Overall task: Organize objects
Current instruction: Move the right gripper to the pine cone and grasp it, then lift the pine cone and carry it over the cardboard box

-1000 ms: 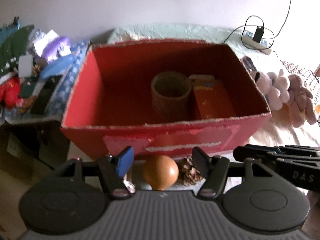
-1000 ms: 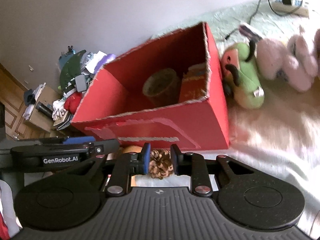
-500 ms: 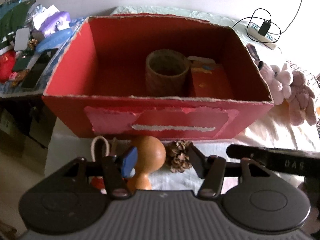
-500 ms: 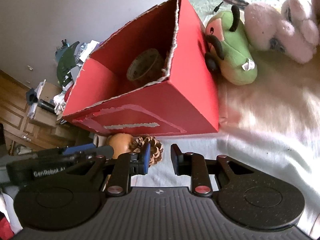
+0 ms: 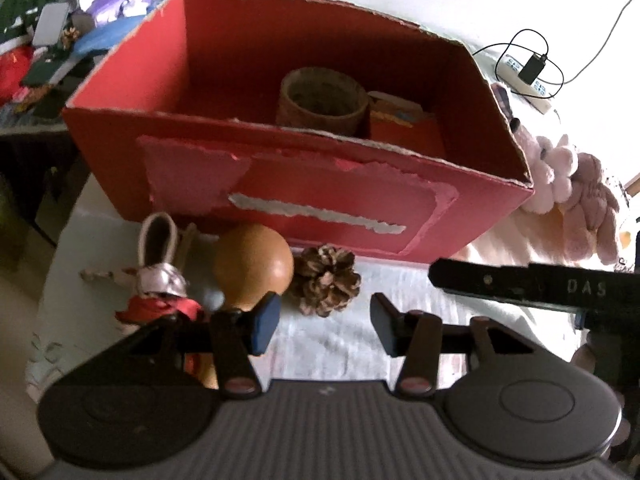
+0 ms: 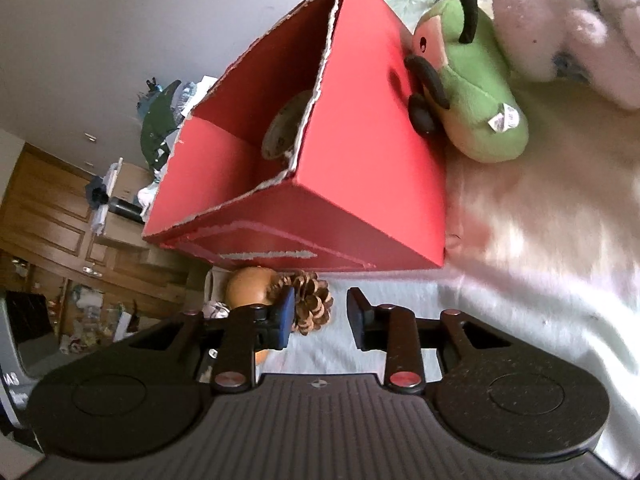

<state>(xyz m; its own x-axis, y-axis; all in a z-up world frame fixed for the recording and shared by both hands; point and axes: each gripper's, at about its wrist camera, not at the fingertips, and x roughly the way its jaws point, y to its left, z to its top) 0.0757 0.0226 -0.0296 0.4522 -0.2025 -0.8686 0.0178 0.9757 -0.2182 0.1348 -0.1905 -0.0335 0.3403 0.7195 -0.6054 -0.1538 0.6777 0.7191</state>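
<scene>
A red cardboard box (image 5: 280,196) stands open on the white bedsheet, also in the right wrist view (image 6: 360,184). Inside are a brown cylinder (image 5: 322,100) and a red packet (image 5: 404,132). In front of the box lie a pine cone (image 5: 326,280), a brown wooden gourd (image 5: 252,266) and a small doll with a rope loop (image 5: 160,280). My left gripper (image 5: 324,326) is open and empty, just short of the pine cone. My right gripper (image 6: 320,312) is open and empty; the pine cone (image 6: 314,302) sits beside its left finger.
Pink plush toys (image 5: 568,184) lie right of the box, and a green plush (image 6: 468,92) leans on its side wall. A power strip with a cable (image 5: 528,80) is at the back right. A cluttered side table (image 5: 48,52) stands left, with wooden cabinets (image 6: 60,220) beyond.
Both grippers pulled back and lowered, so the box looks farther and the gourd, doll and pine cone show fully. The right gripper's jaws opened wider. Nothing was grasped.
</scene>
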